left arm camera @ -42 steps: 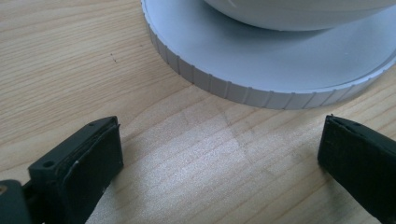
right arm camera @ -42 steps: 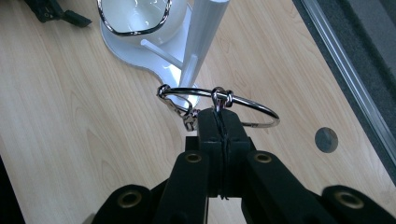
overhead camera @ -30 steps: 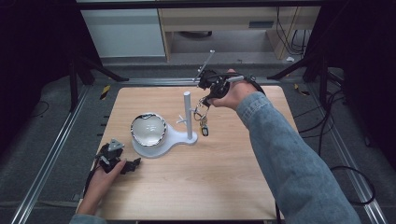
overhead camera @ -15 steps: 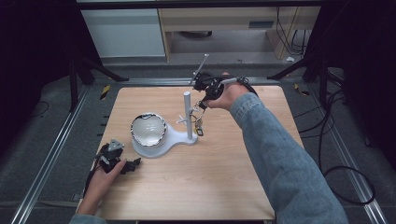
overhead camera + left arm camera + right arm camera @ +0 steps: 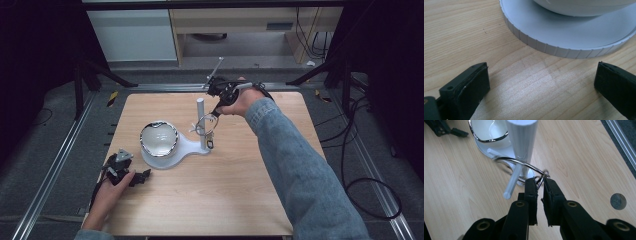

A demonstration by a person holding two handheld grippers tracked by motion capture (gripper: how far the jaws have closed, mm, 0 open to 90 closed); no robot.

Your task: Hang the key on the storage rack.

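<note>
A white stand (image 5: 192, 146) carries a shiny bowl (image 5: 159, 137) and an upright post (image 5: 200, 122). A metal key ring (image 5: 204, 125) loops around the post (image 5: 521, 142) above a white cross peg (image 5: 512, 182), and a small key hangs below it (image 5: 210, 142). My right gripper (image 5: 216, 112) reaches in from the right. Its jaws have just been opening. They stand a narrow gap apart (image 5: 539, 181) with the key ring's (image 5: 519, 161) small link between the tips. My left gripper (image 5: 144, 174) rests on the table front left, open (image 5: 541, 82), facing the stand's ribbed rim (image 5: 549, 48).
The wooden table (image 5: 250, 185) has metal rails along both sides and dark floor beyond. A round dark spot (image 5: 618, 201) marks the tabletop to the right of my right gripper. A thin metal rod (image 5: 216, 70) sticks up behind the table's far edge.
The key ring and its key have shifted slightly left, up against the post. The right hand barely moved. The left hand and gripper stayed still.
</note>
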